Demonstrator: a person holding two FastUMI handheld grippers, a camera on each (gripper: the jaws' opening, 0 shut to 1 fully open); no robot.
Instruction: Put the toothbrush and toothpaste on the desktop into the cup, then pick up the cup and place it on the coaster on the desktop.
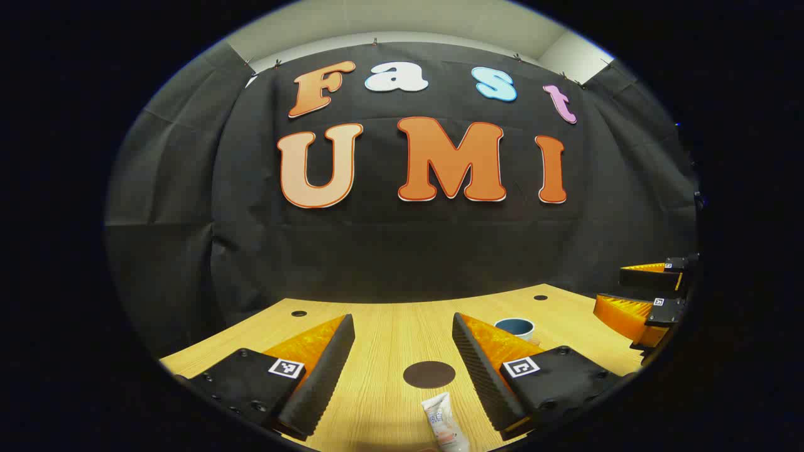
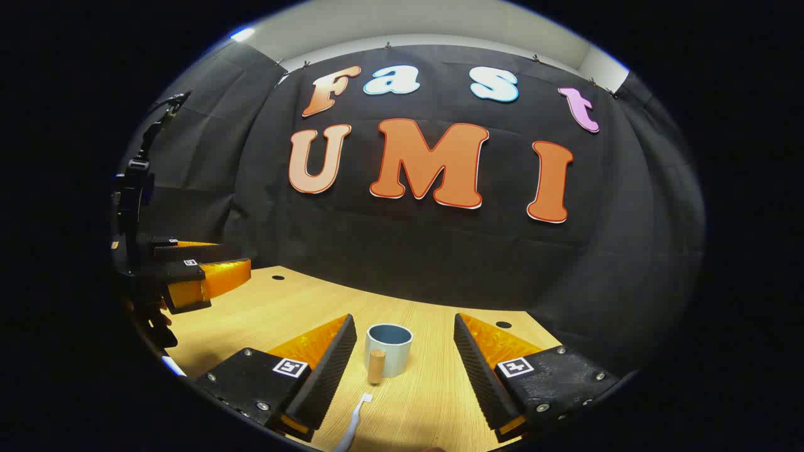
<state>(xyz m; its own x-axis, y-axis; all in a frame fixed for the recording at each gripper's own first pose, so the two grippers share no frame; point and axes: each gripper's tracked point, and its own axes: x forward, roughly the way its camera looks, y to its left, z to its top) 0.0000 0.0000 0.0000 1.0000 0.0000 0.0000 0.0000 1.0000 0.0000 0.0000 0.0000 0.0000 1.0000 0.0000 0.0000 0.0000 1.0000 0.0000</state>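
In the left gripper view my left gripper (image 1: 402,351) stands open above the wooden desk. A white toothpaste tube (image 1: 445,424) lies flat near the bottom edge, between its fingers. Just beyond it is a dark round coaster (image 1: 429,375). The pale blue cup (image 1: 514,327) peeks out behind the right finger. In the right gripper view my right gripper (image 2: 402,351) is open too, with the cup (image 2: 389,349) upright between its fingers, a wooden handle on its near side. A white toothbrush (image 2: 353,424) lies on the desk in front of the cup.
The wooden desk (image 1: 389,333) ends at the black cloth wall close behind. The right gripper (image 1: 647,295) hovers at the far right of the left gripper view, and the left gripper (image 2: 195,270) hangs at the left of the right gripper view. Small round holes (image 1: 299,313) dot the desk.
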